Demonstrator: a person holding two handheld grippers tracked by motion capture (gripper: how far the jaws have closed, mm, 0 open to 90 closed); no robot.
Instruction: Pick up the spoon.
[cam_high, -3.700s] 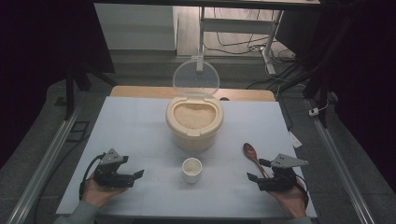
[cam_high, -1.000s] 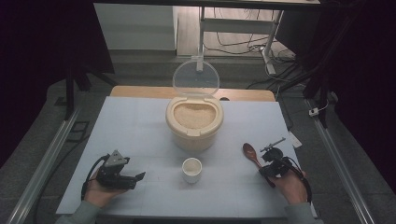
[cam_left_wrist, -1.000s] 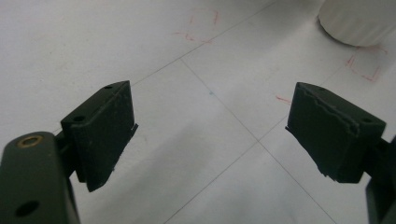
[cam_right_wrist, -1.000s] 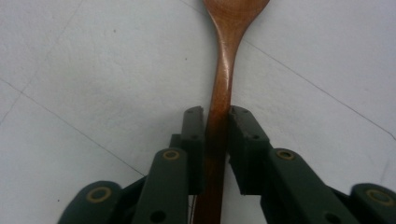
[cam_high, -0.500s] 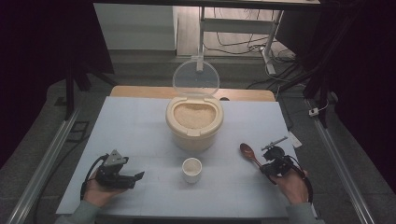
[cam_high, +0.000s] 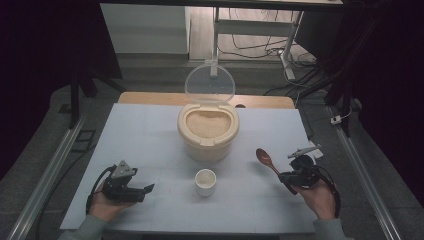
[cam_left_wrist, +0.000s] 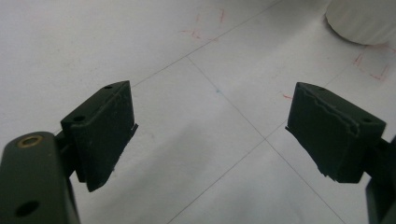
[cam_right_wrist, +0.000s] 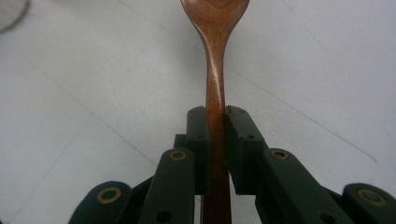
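Right gripper clamped on the handle of the wooden spoon, jaws just closed onto it, bowl pointing away toward the rice container. Left gripper wide open over bare table, nothing between the pads. Small white cup between both hands, just before the container.

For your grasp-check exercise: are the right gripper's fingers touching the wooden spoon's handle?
Touching. The right gripper view shows the right gripper with both fingers pressed against the wooden spoon handle, no gap either side.
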